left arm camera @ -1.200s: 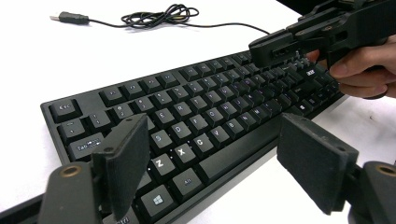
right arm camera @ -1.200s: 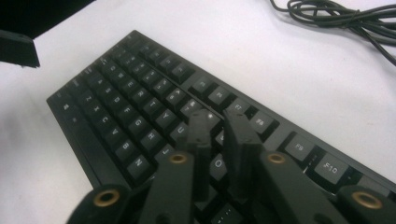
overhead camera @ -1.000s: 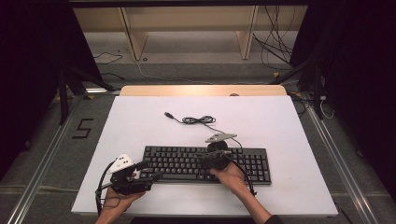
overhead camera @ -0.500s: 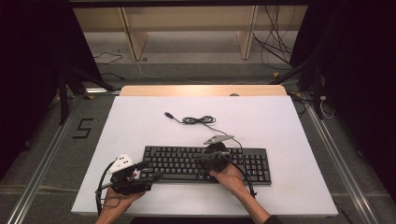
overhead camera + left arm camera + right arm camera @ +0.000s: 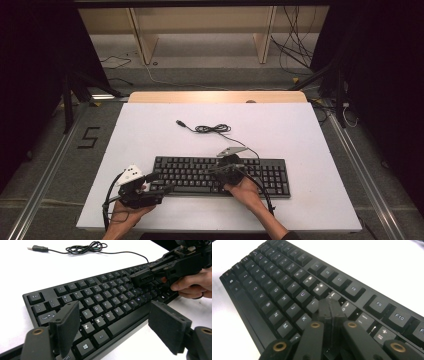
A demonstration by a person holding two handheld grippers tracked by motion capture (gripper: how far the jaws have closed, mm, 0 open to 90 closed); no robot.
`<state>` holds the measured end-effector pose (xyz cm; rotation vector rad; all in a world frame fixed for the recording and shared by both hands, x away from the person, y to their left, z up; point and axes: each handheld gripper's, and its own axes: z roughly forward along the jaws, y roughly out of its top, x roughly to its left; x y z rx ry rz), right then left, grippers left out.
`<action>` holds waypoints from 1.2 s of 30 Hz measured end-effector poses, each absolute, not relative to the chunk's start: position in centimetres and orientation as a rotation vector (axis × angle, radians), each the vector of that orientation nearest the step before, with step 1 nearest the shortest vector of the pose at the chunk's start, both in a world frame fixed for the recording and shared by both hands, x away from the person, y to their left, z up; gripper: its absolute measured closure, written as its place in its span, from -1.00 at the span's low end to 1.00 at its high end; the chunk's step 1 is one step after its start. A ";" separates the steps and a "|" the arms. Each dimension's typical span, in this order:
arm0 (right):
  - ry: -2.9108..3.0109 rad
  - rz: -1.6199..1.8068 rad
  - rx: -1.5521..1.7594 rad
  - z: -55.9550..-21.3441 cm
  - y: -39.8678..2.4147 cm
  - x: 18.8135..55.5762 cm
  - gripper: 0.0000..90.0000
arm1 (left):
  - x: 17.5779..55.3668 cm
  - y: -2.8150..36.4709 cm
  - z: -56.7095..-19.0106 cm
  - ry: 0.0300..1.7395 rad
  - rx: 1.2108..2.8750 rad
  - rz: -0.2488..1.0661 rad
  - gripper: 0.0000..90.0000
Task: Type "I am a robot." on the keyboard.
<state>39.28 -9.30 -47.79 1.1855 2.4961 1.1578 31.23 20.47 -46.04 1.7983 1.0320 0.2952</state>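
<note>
A black keyboard (image 5: pixel 220 175) lies flat on the white table (image 5: pixel 300 130), near the front edge and roughly centred, long side running across. Its cable (image 5: pixel 215 129) runs off the back edge to a loose coil farther back on the table, with the USB plug (image 5: pixel 181 123) lying free to the left of the coil. The right gripper (image 5: pixel 212 171) sits over the middle of the keyboard, held by the right hand (image 5: pixel 245 190), pointing leftward along the key rows. Its jaws are pressed together with nothing between them; in the right gripper view the joined tips (image 5: pixel 329 307) rest on or just above keys in the upper letter rows, near I and K, touching or not is hard to tell. The left gripper (image 5: pixel 167 186) is at the keyboard's front left corner, held by the left hand (image 5: pixel 125 217). Its jaws stand wide apart, one over the bottom-left keys near Ctrl, the other off the front edge above bare table, so the keyboard's front edge runs between them without being clamped. In the left gripper view the right gripper (image 5: pixel 140 278) shows farther off over the centre keys.
</note>
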 end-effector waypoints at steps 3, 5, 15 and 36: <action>2.495 1.162 1.194 -47.8 -9.3 39.3 1.00 | 31.3 20.5 -46.1 1.033 1.796 0.296 -0.45; 2.491 1.170 1.206 -47.7 -9.4 39.3 1.00 | 31.3 20.5 -46.1 1.034 1.795 0.296 -0.45; 2.464 1.269 1.196 -46.7 -9.9 38.6 0.77 | 31.3 20.5 -46.0 1.039 1.800 0.301 -0.44; 2.486 1.382 1.121 -45.7 -10.8 36.5 0.12 | 32.6 19.5 -45.8 1.056 1.812 0.296 -0.31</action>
